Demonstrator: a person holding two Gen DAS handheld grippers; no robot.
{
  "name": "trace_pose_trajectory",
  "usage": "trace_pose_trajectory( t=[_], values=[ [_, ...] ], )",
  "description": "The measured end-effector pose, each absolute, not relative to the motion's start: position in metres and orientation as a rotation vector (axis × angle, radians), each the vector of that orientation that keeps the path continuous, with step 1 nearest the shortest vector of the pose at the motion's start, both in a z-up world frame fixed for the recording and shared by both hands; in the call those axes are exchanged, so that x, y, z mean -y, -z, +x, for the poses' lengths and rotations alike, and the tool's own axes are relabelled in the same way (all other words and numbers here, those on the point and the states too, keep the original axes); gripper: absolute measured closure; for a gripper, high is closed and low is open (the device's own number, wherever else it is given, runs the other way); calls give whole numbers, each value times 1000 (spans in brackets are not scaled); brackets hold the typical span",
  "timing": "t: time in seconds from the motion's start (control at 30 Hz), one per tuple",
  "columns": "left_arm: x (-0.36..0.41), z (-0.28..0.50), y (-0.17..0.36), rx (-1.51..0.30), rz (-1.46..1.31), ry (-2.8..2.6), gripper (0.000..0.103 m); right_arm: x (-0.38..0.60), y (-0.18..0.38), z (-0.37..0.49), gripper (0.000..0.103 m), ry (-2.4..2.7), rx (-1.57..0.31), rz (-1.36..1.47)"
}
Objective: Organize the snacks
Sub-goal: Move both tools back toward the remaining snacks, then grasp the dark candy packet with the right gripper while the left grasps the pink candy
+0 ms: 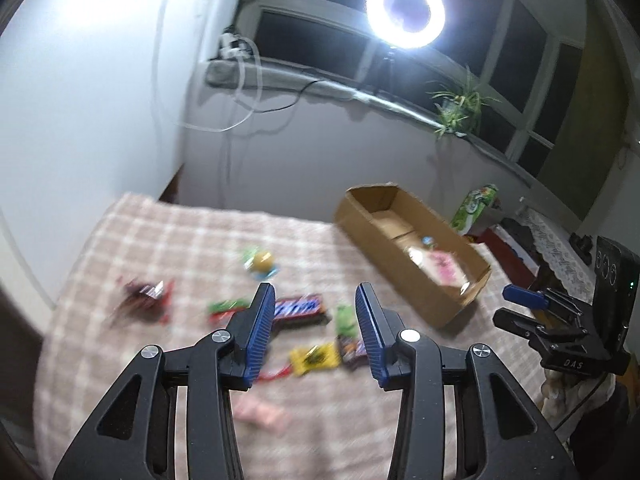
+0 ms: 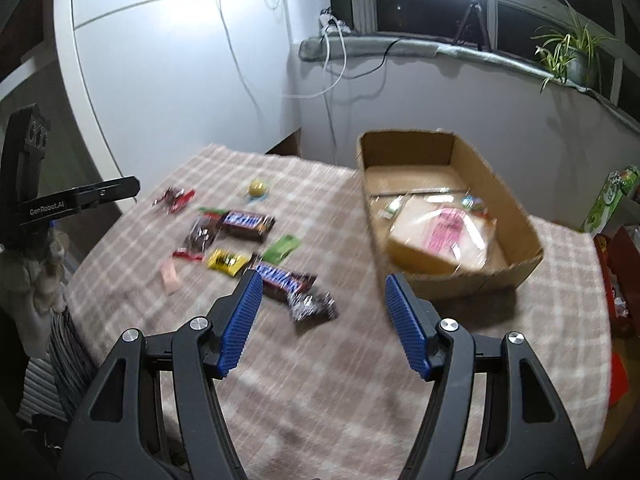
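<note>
A table covered in a pink-and-white checked cloth (image 2: 360, 380) fills the lower part of both wrist views, motion-blurred. At its far right side sits an open cardboard box (image 2: 516, 216), and inside it lies a clear-wrapped packet with a pink label (image 2: 444, 236) plus a few small wrapped pieces whose details are too smeared to read. The left gripper (image 1: 316, 300) hangs above the cloth with its blue-padded jaws apart and nothing between them; the right gripper (image 2: 322, 286) likewise stands spread wide and empty, just short of the box's near wall. The loose snacks lie scattered on the cloth left of the box: a blue-and-brown chocolate bar (image 2: 248, 224), a second such bar (image 2: 286, 280) just ahead of the right gripper's left finger, a dark crinkled wrapper (image 2: 312, 304) touching it, a yellow packet (image 2: 226, 262), a green packet (image 2: 284, 248), a red-ended wrapper (image 2: 174, 200), a pale pink piece (image 2: 170, 276) and a small yellow round sweet (image 2: 258, 188) farthest back.
</note>
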State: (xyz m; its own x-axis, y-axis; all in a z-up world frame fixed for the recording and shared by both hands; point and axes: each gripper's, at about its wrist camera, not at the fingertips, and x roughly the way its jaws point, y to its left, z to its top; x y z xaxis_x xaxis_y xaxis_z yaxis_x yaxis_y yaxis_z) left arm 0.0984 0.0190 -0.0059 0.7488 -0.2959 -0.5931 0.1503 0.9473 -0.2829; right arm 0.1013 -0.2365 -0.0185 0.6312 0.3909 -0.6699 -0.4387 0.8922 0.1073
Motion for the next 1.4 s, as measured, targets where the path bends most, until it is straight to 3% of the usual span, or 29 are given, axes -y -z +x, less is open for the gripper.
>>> trace_pose_trajectory(
  t=[0.43,0.77,0.87,0.97,1.03,1.4],
  values=[
    [-30,65,90,-890,-301,210,62,214,68,107,36,-473,-854,-93],
    [-21,72,109,-935,-272,179,61,197,88,129,37,-467,-887,-143],
    [-20,74,112,-934,-261,169,53,193,94,136,44,-460,-898,-165],
    [-14,77,113,-931,-226,157,52,189,100,141,46,-448,-906,-182],
    [-10,81,114,-929,-199,150,51,189,103,145,55,-443,-913,-176],
    [6,85,116,-905,-54,123,52,194,106,151,71,-463,-926,-142]
  ],
)
